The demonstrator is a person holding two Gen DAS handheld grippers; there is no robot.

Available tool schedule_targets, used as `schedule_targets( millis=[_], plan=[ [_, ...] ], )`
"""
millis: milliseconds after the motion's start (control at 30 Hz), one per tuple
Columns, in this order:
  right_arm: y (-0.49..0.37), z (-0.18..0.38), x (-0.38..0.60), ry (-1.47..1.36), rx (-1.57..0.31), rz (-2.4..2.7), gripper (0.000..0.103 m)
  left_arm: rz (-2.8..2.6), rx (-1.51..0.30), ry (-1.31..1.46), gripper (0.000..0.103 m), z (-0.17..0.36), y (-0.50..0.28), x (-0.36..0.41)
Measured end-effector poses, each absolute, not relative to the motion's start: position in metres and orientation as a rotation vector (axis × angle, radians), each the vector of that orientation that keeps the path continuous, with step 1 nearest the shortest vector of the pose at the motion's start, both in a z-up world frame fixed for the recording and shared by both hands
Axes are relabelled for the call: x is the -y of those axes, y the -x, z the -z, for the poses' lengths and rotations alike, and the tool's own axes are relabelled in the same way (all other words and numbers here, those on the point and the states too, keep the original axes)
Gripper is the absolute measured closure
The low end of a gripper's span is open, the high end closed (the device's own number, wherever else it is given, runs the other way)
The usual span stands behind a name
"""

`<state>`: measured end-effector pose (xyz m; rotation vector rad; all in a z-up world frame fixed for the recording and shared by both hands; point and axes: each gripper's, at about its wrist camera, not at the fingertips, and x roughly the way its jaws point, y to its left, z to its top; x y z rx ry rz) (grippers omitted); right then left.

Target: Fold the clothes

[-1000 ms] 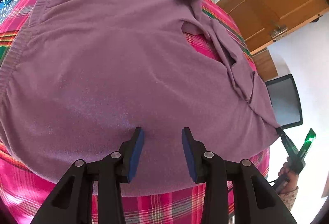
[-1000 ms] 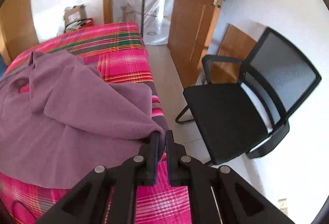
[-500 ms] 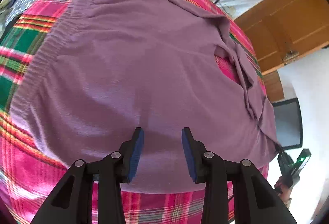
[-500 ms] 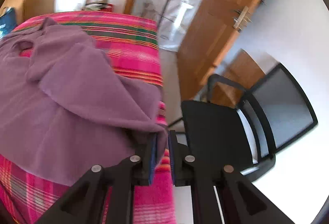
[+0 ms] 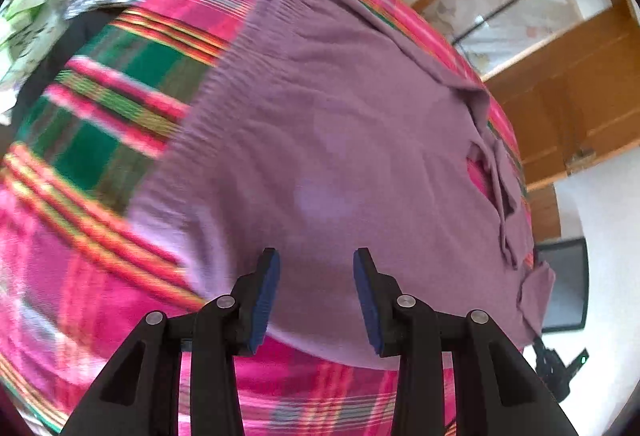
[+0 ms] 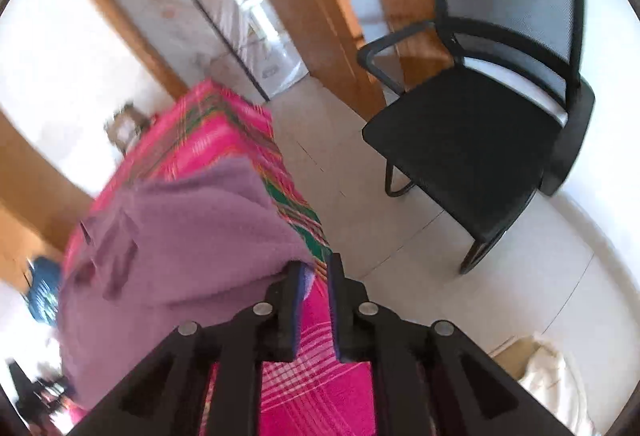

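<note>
Left claw [image 5: 316,296]: its fingers are standing wide apart, gripping nothing, and hovering just above the near edge of the sweater [image 5: 340,139], probably lining up for a fresh hold on that edge.
Right claw [image 6: 314,300]: its fingers are sitting nearly closed with a narrow gap; a corner of the sweater [image 6: 192,236] is lying against the inner face of the left finger, but I cannot tell whether the cloth is being pinched or only brushing it.
Sweater: it is lying spread flat across the plaid cloth [image 5: 120,123], ribbed hem toward the left, collar and neck opening toward the right, one sleeve trailing off the right side. It is not sitting in a folded stack.
Plaid cloth: it is covering the table and giving the sweater a broad flat bed to be folded on.
Chair [image 6: 488,107]: it is standing on the floor well apart from the table.
Door [image 6: 320,3]: it is standing behind the chair.
</note>
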<state>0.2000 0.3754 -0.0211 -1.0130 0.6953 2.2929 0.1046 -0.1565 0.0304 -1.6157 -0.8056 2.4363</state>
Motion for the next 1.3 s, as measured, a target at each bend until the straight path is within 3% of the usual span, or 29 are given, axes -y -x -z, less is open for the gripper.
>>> schedule_targets(
  millis=[167,400,533,667,1033,1133,1300],
  plan=[
    [-0.227,0.001,-0.382,0.846,-0.698,-2.222,0.092,-2.49,0.894,1.6,0.063,-0.036,-0.122,0.193],
    [-0.189,-0.029,-0.297,0.954,-0.36,-2.566,0.091,-2.562,0.93,1.582,0.063,-0.042,-0.138,0.214],
    [-0.156,-0.047,-0.228,1.026,-0.102,-2.794,0.085,-2.531,0.97,1.578,0.063,-0.042,-0.144,0.22],
    [-0.122,-0.059,-0.148,1.104,0.113,-3.018,0.081,-2.494,1.118,1.55,0.062,-0.035,-0.141,0.232],
    [-0.073,-0.03,0.04,1.448,0.584,-3.275,0.078,-2.323,1.331,1.556,0.061,-0.009,-0.123,0.248],
    [-0.066,-0.025,0.09,1.491,0.724,-3.329,0.063,-2.296,1.312,1.566,0.061,-0.005,-0.115,0.246],
    [-0.064,-0.012,0.162,1.506,0.982,-3.389,0.061,-2.25,1.332,1.556,0.062,-0.001,-0.105,0.249]
  ],
)
